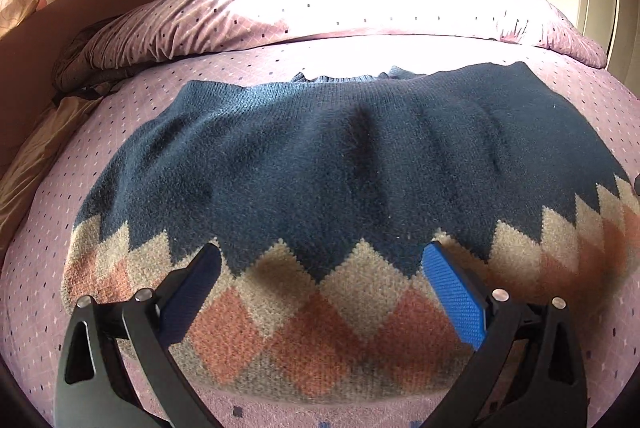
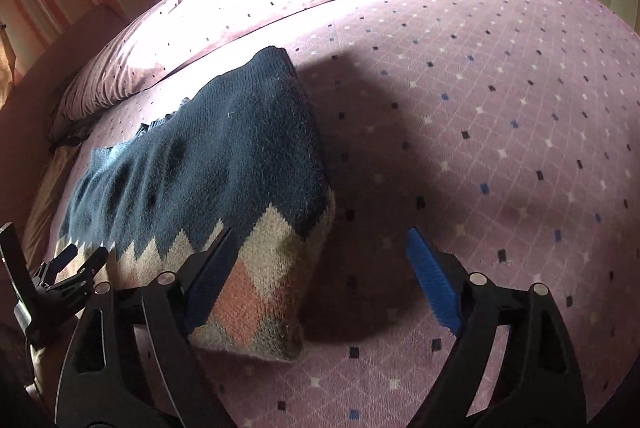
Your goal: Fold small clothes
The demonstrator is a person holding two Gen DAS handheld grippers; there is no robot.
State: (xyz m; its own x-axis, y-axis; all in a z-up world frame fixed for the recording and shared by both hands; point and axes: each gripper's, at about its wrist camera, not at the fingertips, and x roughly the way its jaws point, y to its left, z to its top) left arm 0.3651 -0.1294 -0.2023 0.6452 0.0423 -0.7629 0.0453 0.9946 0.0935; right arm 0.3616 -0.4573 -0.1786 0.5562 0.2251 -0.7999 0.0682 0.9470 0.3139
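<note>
A small knit sweater [image 1: 340, 164], navy with a cream and orange diamond band along its near edge, lies folded flat on the pink bed sheet [image 1: 580, 96]. My left gripper [image 1: 322, 256] is open and empty, its blue pads hovering over the diamond band. In the right wrist view the sweater [image 2: 208, 172] lies to the left, its right near corner by my right gripper [image 2: 320, 240], which is open and empty; its left finger is over the corner, its right finger over bare sheet. The left gripper [image 2: 82, 256] shows at the far left.
A rumpled pink duvet [image 1: 340, 4] lies across the back of the bed [image 2: 500, 132]. A dark cloth [image 1: 80, 60] and a tan pillow [image 1: 36, 156] sit at the left. A striped wall and a white door stand behind.
</note>
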